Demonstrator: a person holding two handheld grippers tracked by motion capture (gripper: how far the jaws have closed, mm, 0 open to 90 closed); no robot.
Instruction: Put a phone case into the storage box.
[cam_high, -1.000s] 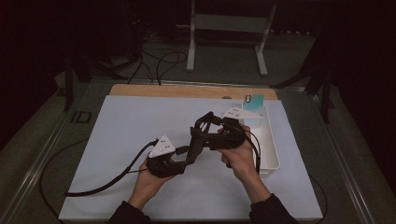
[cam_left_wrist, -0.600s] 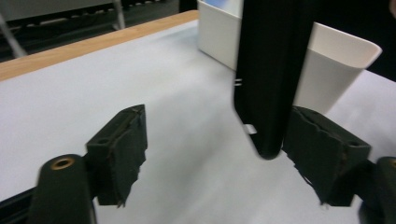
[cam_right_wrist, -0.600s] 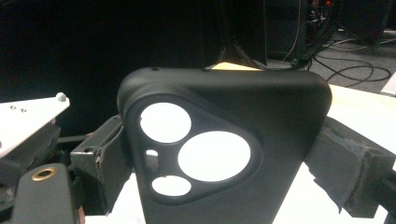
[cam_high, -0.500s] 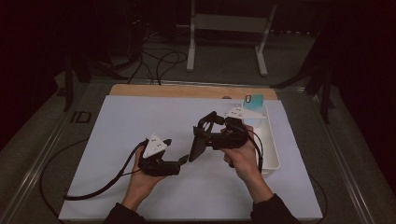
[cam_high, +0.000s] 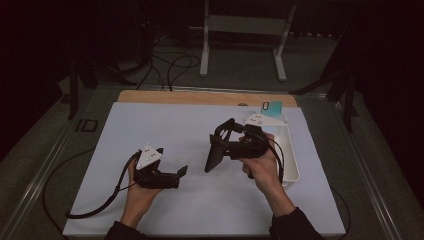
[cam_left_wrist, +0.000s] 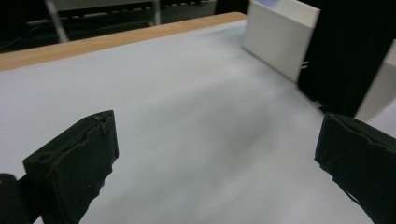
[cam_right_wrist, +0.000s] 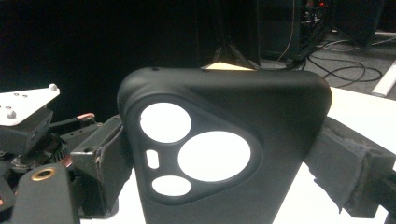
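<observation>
One black phone case (cam_high: 216, 156) stood clamped in the right gripper (cam_high: 227, 145), mid-table, above the white mat (cam_high: 165, 125); left gripper (cam_high: 176, 176) sat near-left, jaws just opening wide, nothing between; one white tray (cam_high: 292, 160) right; one teal card (cam_high: 272, 106) far right; path clear.

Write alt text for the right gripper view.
A black phone case with round camera cutouts stands upright, clamped at its sides between the right gripper jaws. The left gripper sits at the left edge over the white table, against a dark room.
</observation>
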